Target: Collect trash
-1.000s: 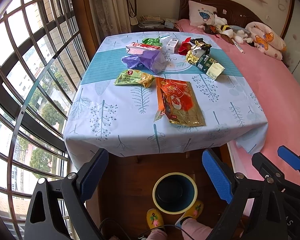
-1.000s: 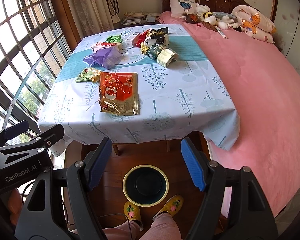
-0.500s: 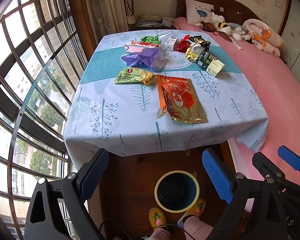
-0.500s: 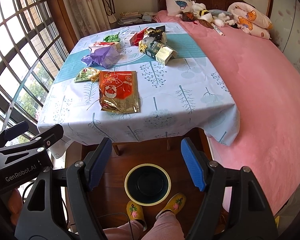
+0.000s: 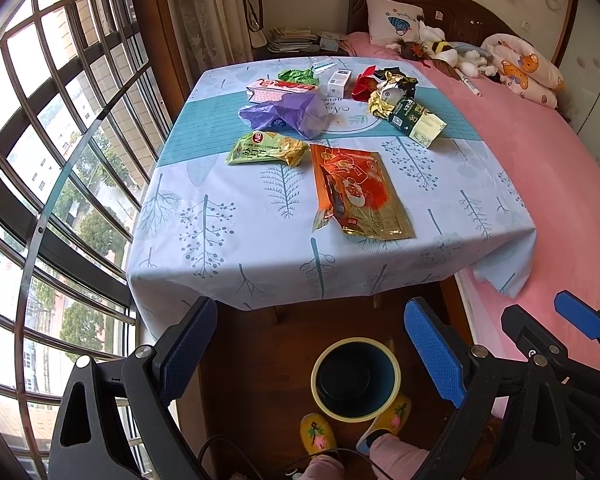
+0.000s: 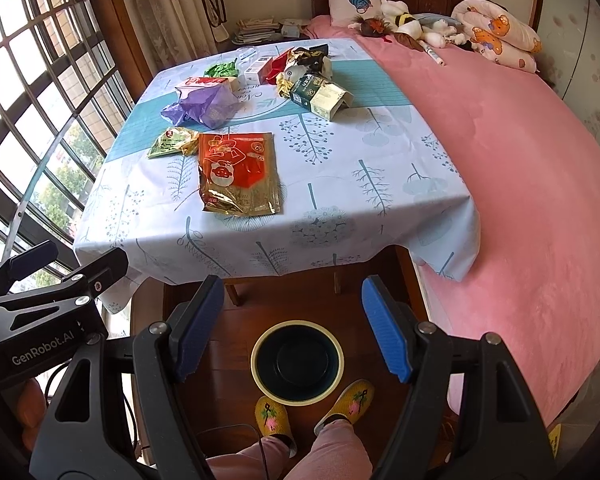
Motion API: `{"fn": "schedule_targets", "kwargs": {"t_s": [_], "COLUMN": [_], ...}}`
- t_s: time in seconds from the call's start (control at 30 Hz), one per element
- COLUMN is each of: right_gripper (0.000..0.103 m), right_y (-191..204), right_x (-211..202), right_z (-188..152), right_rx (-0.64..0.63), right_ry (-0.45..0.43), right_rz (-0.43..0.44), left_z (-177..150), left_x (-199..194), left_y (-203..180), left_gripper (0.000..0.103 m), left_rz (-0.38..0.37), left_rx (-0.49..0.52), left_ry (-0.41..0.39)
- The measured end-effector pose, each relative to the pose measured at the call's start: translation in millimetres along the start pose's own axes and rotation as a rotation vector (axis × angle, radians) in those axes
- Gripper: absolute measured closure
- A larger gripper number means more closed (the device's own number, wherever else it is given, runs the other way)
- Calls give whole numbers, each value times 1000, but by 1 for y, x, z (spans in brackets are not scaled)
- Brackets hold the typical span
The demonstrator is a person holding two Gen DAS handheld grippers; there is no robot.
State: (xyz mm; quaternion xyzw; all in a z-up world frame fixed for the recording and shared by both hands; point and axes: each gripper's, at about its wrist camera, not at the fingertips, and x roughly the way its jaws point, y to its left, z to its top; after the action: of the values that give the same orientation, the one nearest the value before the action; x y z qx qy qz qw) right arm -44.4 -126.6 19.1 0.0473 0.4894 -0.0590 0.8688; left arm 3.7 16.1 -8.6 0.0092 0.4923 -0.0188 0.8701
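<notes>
while flat, orange wrapper [image 5: 356,192] lengthwise, gold end toward bin [image 5: 355,380]

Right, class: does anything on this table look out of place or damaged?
Yes. Empty wrappers litter the table: the orange and gold packet lies torn open at its near corner, the green carton lies tipped on its side, and the bin below holds nothing.

Wrappers [image 5: 356,192] lie on the table [image 5: 228,240]; the bin [image 5: 356,378] stands before it (on the floor).
</notes>
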Motion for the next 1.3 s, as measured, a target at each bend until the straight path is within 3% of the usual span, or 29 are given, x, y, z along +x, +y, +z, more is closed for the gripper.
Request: {"fn": "schedule_targets", "kwargs": {"t_s": [0.6, 0.9, 1.07, 1.3], "right_gripper": [33, 33, 33, 33], "right_y": [-29, -40, -33, -5], "right_x": [-7, 2, 10, 30], "right_z": [28, 37, 35, 49], "right_rx": [-134, -198, -219, -239], "right_ry": [-15, -16, -7, 3], "right_rz": [43, 102, 140, 186], "left_z": [8, -5, -11, 2], "left_x": [-20, -31, -30, -17], "left_y": [-33, -42, -18, 53], "left_gripper": [7, 7, 7, 7], "left_rz": [70, 128, 171, 215], "left_rx": [-119, -168, -228, -346], "left_ry": [-45, -82, -77, -72]}}
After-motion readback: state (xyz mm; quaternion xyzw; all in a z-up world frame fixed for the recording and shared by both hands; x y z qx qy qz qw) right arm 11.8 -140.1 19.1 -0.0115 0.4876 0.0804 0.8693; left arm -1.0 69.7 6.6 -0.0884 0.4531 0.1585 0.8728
